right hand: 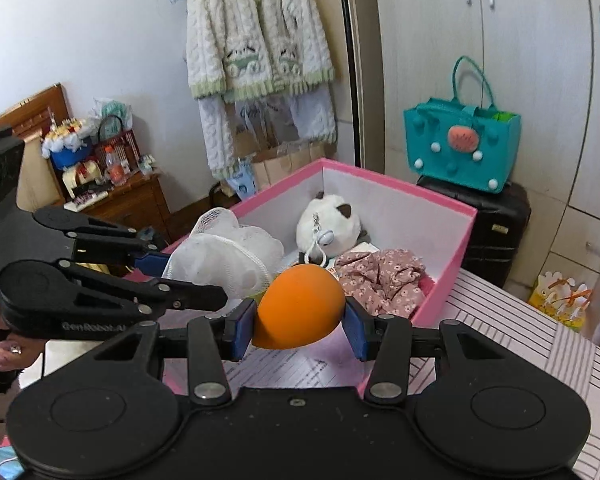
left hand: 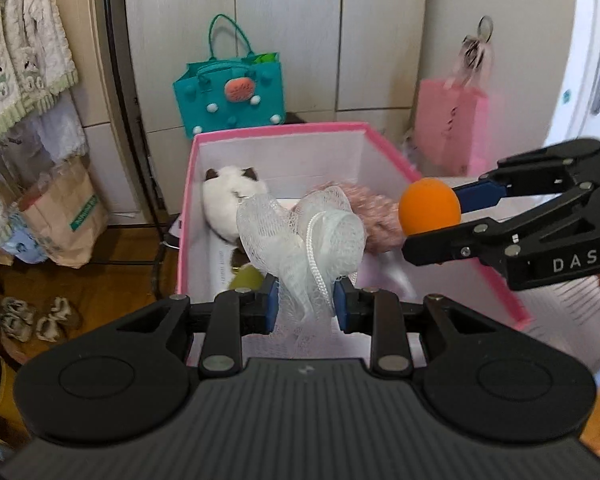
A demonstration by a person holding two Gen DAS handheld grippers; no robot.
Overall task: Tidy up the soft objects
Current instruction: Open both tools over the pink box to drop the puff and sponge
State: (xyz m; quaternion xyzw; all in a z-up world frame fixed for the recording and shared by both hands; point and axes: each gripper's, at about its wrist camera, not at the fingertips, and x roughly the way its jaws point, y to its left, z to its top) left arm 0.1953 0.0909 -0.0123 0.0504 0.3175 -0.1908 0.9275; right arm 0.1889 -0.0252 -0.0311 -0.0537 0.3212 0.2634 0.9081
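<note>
Left tongs [left hand: 305, 305] clamped on a white mesh sponge [left hand: 300, 236], held over the pink box [left hand: 284, 130]. Right tongs [right hand: 300, 330] clamped on an orange ball [right hand: 298, 306] above the box's near edge. Inside the box: plush toy [right hand: 330, 222], floral cloth [right hand: 382, 282].

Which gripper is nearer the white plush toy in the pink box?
Left. The left gripper, holding the mesh sponge, hangs just in front of the plush toy; the right gripper sits farther back.

Two grippers [left hand: 305, 304] [right hand: 299, 330]. One pink box [right hand: 452, 268], one mesh sponge [left hand: 300, 236], one orange ball [right hand: 298, 312]. One plush toy [right hand: 330, 224], one floral scrunchie [right hand: 382, 280], one teal bag [right hand: 462, 148]
</note>
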